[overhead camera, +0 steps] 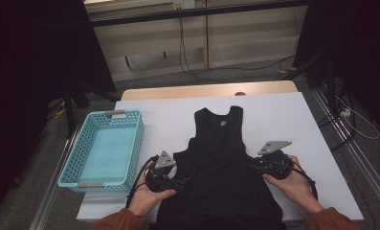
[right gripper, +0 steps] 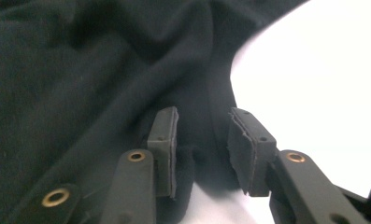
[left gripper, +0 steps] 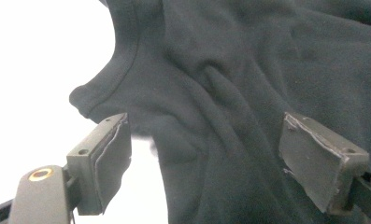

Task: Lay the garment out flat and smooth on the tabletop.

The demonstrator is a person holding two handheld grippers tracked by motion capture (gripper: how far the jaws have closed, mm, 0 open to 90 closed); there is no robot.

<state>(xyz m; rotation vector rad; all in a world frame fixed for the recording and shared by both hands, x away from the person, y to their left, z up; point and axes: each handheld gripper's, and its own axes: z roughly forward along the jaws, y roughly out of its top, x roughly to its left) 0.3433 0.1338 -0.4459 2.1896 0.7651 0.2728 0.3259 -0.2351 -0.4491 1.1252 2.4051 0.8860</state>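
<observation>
High view shows a person's two hands at the near edge of the white-topped table [overhead camera: 293, 108], each holding a black two-jaw gripper against a black sleeveless knit top [overhead camera: 219, 167] laid flat, hem toward the near edge and neck toward the far edge. The left gripper [overhead camera: 178, 181] sits at the garment's left side seam below the armhole; in the left gripper view its jaws stand wide apart, with a fold of the fabric between the pads [left gripper: 114, 158] but not pinched. The right gripper [overhead camera: 254, 165] is at the opposite side seam, its jaws partly open around the cloth edge, pads [right gripper: 167, 140] clear of it. A small label inside the neckline is too small to read. A light blue perforated plastic basket [overhead camera: 82, 148] stands near the left edge.
</observation>
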